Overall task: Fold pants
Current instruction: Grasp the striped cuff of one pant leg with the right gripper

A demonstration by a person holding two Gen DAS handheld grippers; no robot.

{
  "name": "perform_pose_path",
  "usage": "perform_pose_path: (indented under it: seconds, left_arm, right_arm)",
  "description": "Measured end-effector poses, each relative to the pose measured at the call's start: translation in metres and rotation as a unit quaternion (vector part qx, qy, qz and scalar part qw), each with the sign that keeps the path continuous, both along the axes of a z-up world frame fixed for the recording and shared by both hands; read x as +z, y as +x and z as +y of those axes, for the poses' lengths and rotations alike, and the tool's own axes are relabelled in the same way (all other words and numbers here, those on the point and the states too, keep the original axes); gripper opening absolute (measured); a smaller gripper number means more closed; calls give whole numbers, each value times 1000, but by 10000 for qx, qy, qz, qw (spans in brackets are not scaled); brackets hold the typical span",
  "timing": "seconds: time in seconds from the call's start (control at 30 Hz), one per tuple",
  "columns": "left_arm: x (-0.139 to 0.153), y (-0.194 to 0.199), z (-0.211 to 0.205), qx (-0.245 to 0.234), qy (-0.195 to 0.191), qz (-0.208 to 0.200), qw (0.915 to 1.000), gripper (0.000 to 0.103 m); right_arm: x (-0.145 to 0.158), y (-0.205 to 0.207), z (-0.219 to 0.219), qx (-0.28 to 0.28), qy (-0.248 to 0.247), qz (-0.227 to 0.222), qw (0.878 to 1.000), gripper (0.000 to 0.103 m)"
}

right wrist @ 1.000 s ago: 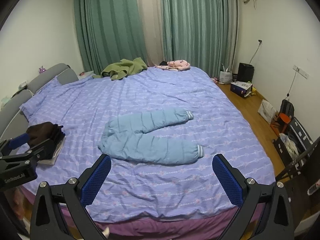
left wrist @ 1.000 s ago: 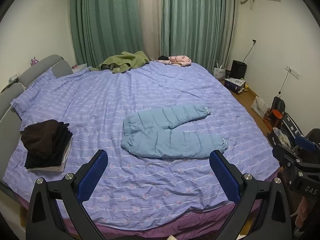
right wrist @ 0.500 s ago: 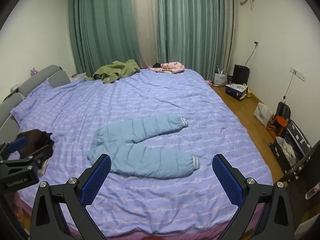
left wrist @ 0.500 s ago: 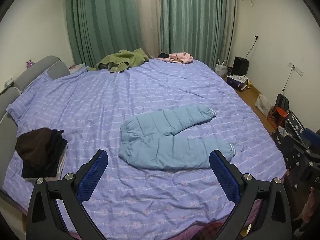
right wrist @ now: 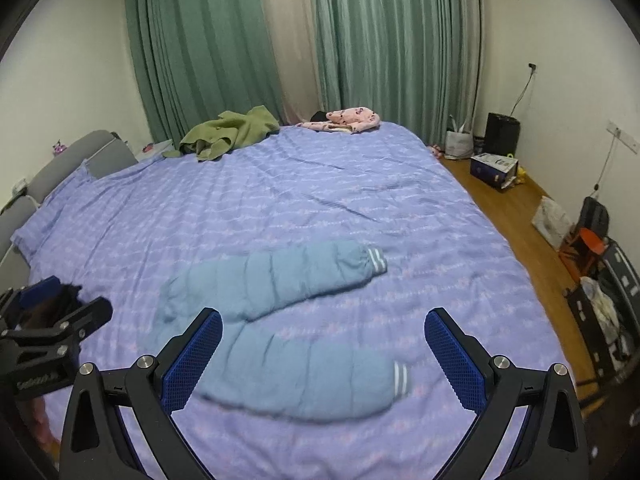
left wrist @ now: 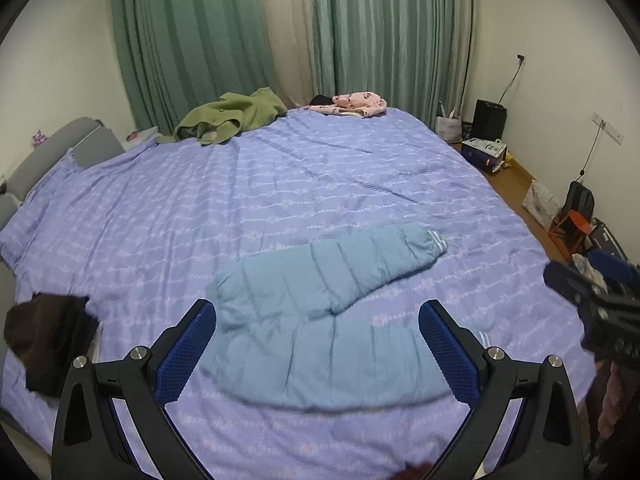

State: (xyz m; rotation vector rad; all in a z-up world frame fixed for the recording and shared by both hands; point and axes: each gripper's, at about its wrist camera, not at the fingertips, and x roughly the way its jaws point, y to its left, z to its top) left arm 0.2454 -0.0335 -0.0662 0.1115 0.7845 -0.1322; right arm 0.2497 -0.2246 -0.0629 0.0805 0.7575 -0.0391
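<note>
Light blue padded pants [left wrist: 320, 320] lie flat on the purple bed [left wrist: 280, 200], legs spread in a V pointing right, cuffs striped white. They also show in the right wrist view [right wrist: 280, 320]. My left gripper [left wrist: 318, 350] is open and empty, hovering over the waist and near leg. My right gripper [right wrist: 324, 354] is open and empty, above the near leg close to its cuff [right wrist: 400, 378]. Each gripper shows at the edge of the other's view: the right one [left wrist: 600, 300], the left one [right wrist: 48, 332].
A stack of dark folded clothes [left wrist: 44, 340] sits at the bed's left edge. A green garment [left wrist: 228, 118] and pink clothing [left wrist: 352, 102] lie at the far side. Wooden floor with boxes and bags [right wrist: 496, 168] runs along the right. The grey headboard [left wrist: 60, 152] is at left.
Both grippers have moved forward and down toward the pants, which now look larger and sit between the fingers. The pants have not moved.
</note>
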Motion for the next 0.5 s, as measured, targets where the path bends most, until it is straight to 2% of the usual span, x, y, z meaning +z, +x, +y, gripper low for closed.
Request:
perform_pose_path:
  seconds: [0.1,0.27,0.4,0.5]
  left_arm:
    - [-28,43,-21,-85,145,-110,9998,103]
    - [-76,111,-52,-206,169,-136,9996,103]
    - [-116,163,-69,-171,47,164,9997,102]
    - [-145,189,-81,-152,116,428,9989,102]
  right_arm:
    - [-29,49,-20,-119,-30,-70,9999,102]
    - [-82,125,-48,-312,-60,-78,9995,102]
    - [-130,180,-66,-346,101,242,9991,93]
    - [-168,212,-79,-451,323,547,9970,92]
